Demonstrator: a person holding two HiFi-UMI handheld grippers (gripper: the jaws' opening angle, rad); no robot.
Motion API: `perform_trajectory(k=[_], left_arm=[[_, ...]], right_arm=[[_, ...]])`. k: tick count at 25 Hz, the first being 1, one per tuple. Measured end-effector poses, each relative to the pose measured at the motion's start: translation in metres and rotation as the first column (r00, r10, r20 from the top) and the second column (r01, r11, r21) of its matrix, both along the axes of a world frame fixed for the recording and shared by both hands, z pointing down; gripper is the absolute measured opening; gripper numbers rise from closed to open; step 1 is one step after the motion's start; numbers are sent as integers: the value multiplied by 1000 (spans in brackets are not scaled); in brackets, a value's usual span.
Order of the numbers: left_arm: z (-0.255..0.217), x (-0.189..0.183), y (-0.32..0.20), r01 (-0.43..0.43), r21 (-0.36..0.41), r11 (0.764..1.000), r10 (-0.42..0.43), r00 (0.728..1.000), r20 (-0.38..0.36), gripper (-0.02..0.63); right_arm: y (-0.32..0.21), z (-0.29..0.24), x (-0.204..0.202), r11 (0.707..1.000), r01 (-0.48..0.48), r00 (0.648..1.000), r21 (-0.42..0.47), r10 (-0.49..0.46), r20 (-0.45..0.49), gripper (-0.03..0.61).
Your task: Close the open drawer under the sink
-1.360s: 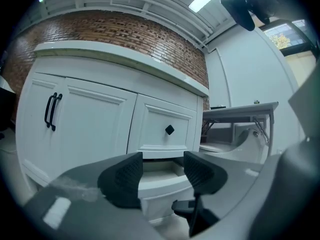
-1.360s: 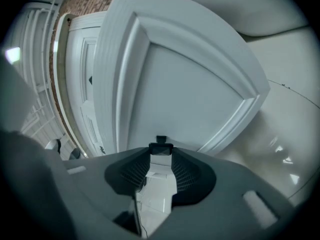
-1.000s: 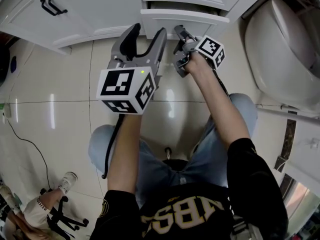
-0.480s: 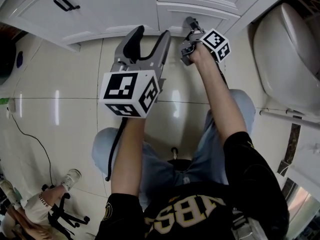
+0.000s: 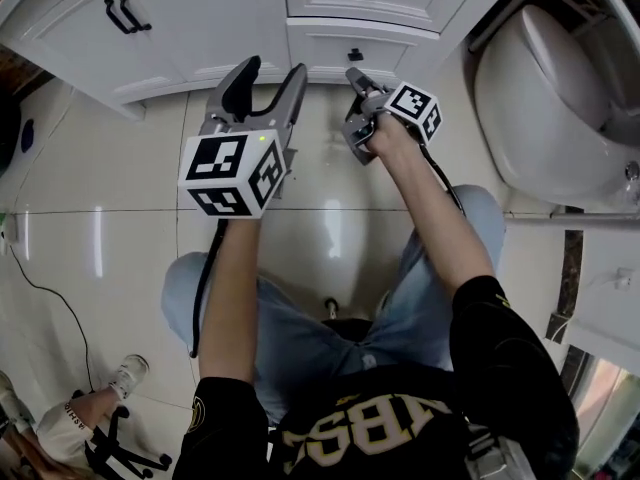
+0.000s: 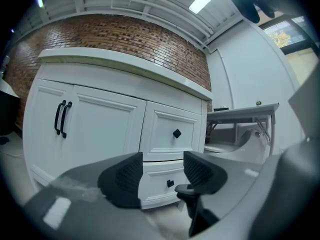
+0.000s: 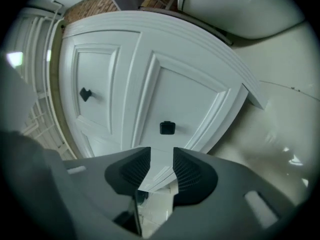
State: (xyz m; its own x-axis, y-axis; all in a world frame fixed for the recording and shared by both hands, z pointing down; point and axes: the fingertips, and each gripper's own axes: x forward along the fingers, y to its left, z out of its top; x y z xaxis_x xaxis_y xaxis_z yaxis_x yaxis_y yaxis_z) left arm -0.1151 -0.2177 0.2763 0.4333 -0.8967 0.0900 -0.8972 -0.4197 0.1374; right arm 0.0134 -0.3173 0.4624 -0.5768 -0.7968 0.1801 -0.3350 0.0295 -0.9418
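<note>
Drawer [image 5: 340, 40], lower unit: sits just ahead of right gripper [image 5: 352, 74] fingers, which are together, empty; knob [image 7: 167, 128] beyond tips. Left gripper [image 5: 270, 68] fingers apart, empty. Status: approx. flush w/ cabinet [image 5: 200, 18]; poss. final nudge left.

Right tool [image 7: 161, 160]: jaws almost together, nothing between.
Drawer [image 7: 192, 99]: white front close ahead, black knob [image 7: 167, 128] above jaws.

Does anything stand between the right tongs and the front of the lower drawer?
Nothing visible does. The right tongs point straight at the lower drawer, near its black knob. The left tongs are off to the side, open and empty.
</note>
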Motion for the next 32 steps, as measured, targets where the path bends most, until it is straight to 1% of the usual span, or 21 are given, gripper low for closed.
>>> perform_trajectory(k=[3, 5, 7, 9, 11, 12, 13, 14, 16, 17, 18, 19, 20, 23, 25, 26, 28, 30, 32], left_arm=[[2, -2, 5, 0, -3, 1000, 0, 1000, 20, 253], [2, 3, 5, -14, 0, 1000, 14, 1000, 23, 253], [3, 8, 6, -18, -1, 1000, 18, 1000, 21, 253], [3, 13, 10, -13, 2, 1000, 13, 1000, 28, 253], [3, 22, 14, -18, 15, 1000, 17, 999, 52, 253], [3, 27, 16, -22, 23, 1000, 20, 998, 65, 253], [3, 32, 18, -25, 29, 999, 22, 997, 75, 253], [4, 36, 19, -26, 36, 999, 23, 996, 82, 253], [4, 41, 21, -23, 47, 999, 18, 996, 92, 253], [4, 43, 21, -19, 52, 998, 14, 995, 96, 253], [4, 44, 22, -15, 58, 998, 9, 995, 98, 253], [4, 43, 22, -9, 64, 998, 3, 995, 100, 253], [3, 43, 22, -4, 70, 998, -4, 995, 100, 253], [1, 39, 19, 17, 82, 997, -25, 995, 96, 253], [1, 36, 16, 31, 86, 996, -39, 995, 91, 253], [0, 35, 15, 38, 88, 995, -46, 995, 89, 253], [-1, 33, 12, 49, 93, 994, -58, 994, 90, 253], [-1, 32, 10, 58, 99, 993, -68, 993, 99, 253], [-1, 32, 8, 63, 104, 993, -75, 991, 107, 253]], right_arm=[[28, -33, 5, 993, 76, 996, 85, -71, -62, 137], [47, -62, 15, 980, 114, 988, 162, -94, -123, 144], [65, -88, 25, 961, 153, 973, 232, -106, -203, 171], [80, -111, 34, 937, 180, 952, 300, -89, -293, 211], [90, -134, 46, 907, 183, 924, 379, -27, -381, 243], [94, -147, 52, 886, 182, 905, 426, 18, -424, 265], [97, -159, 57, 859, 187, 880, 476, 69, -470, 290], [100, -171, 61, 827, 200, 846, 526, 126, -518, 310], [106, -191, 65, 758, 241, 758, 606, 243, -605, 331], [108, -197, 66, 733, 260, 714, 629, 293, -636, 331], [110, -200, 67, 718, 272, 678, 641, 329, -657, 331], [111, -202, 68, 713, 276, 656, 645, 351, -668, 331], [111, -202, 69, 714, 273, 647, 644, 359, -672, 331], [107, -198, 75, 734, 252, 644, 631, 360, -675, 330], [105, -196, 77, 739, 251, 630, 626, 366, -685, 330], [104, -197, 77, 737, 256, 619, 626, 372, -692, 330], [104, -198, 75, 726, 277, 585, 630, 393, -710, 330], [105, -200, 72, 712, 305, 543, 632, 415, -730, 330], [105, -200, 69, 704, 330, 506, 629, 430, -747, 330]])
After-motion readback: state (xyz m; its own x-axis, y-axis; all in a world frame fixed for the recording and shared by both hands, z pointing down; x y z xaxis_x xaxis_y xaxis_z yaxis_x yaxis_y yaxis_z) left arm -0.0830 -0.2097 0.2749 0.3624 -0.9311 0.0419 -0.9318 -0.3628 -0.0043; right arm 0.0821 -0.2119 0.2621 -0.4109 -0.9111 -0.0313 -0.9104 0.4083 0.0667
